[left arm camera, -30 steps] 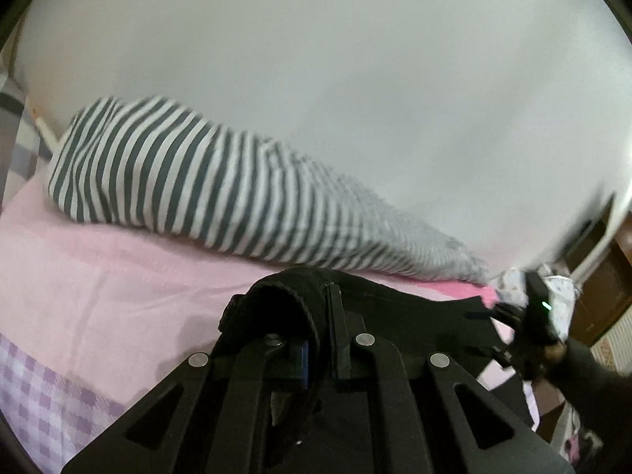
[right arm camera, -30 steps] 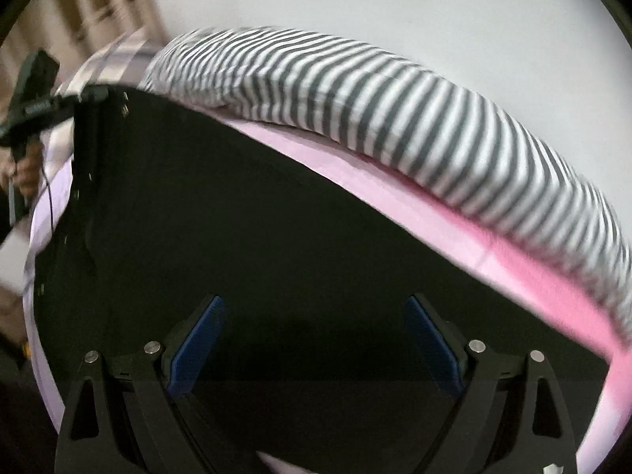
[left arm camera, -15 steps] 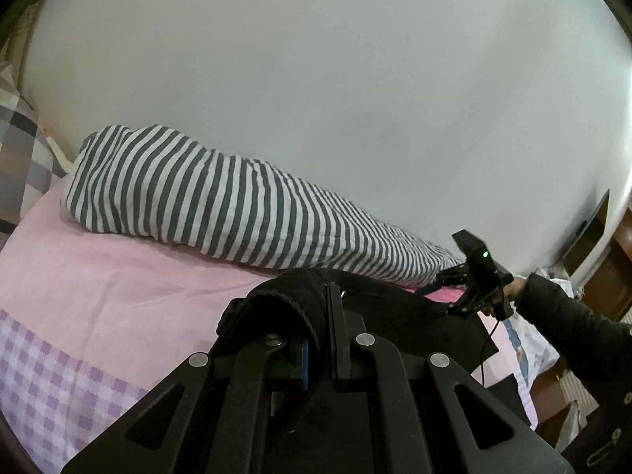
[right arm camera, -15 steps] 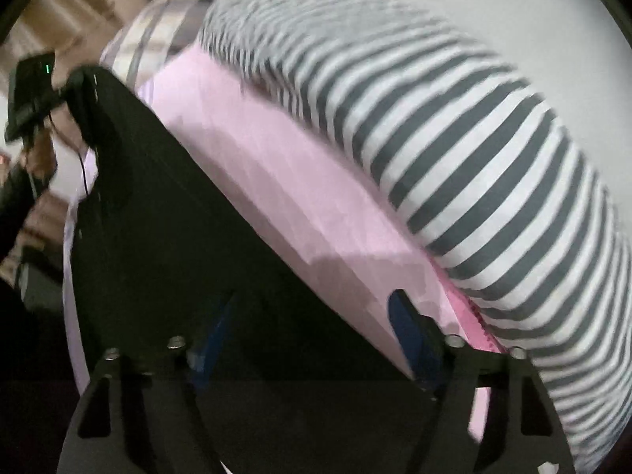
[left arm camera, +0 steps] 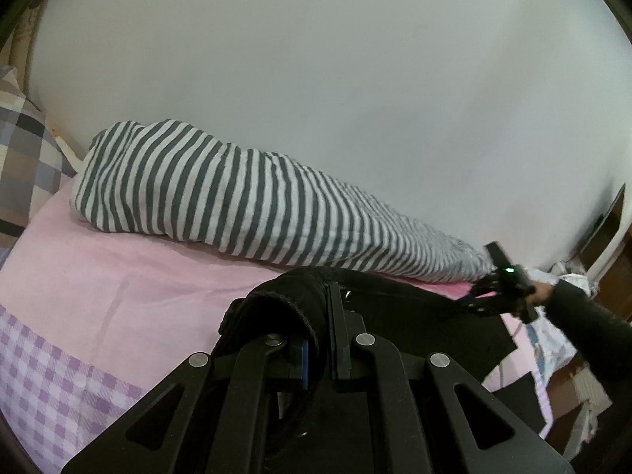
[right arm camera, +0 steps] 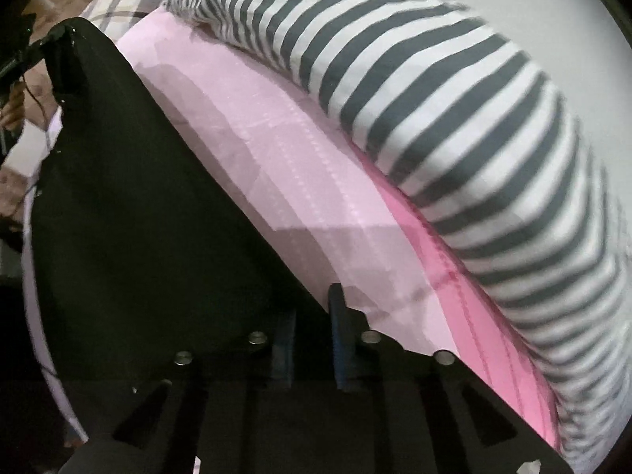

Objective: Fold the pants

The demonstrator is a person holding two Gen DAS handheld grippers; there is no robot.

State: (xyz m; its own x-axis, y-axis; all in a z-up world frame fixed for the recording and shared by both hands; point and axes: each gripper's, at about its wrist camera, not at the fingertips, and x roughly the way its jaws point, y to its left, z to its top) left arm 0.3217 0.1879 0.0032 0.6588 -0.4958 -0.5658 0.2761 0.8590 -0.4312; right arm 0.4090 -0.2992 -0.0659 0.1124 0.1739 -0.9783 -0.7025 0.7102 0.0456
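Observation:
Black pants (left arm camera: 414, 316) lie stretched across the pink sheet between both grippers. My left gripper (left arm camera: 320, 308) is shut on a bunched end of the pants, and the fabric wraps over its left finger. At the other end my right gripper (right arm camera: 310, 316) points steeply down, its jaws closing on the pants (right arm camera: 138, 217) at their edge beside the sheet, with black fabric pinched between the pads. The left wrist view shows the right gripper (left arm camera: 486, 300) far right, held by a hand in a dark sleeve (left arm camera: 584, 324). In the right wrist view the left gripper (right arm camera: 39, 43) is small at top left.
A long grey-and-white striped bolster (left arm camera: 237, 197) lies along the white wall behind the pants. The pink sheet (left arm camera: 118, 276) has a purple checked border in front. A plaid pillow (left arm camera: 19, 158) sits at the left, dark wooden furniture (left arm camera: 608, 237) at the far right.
The right gripper's jaws went from wide apart to together on the pants' edge, and it shifted toward the striped bolster. The left gripper stayed shut on the pants.

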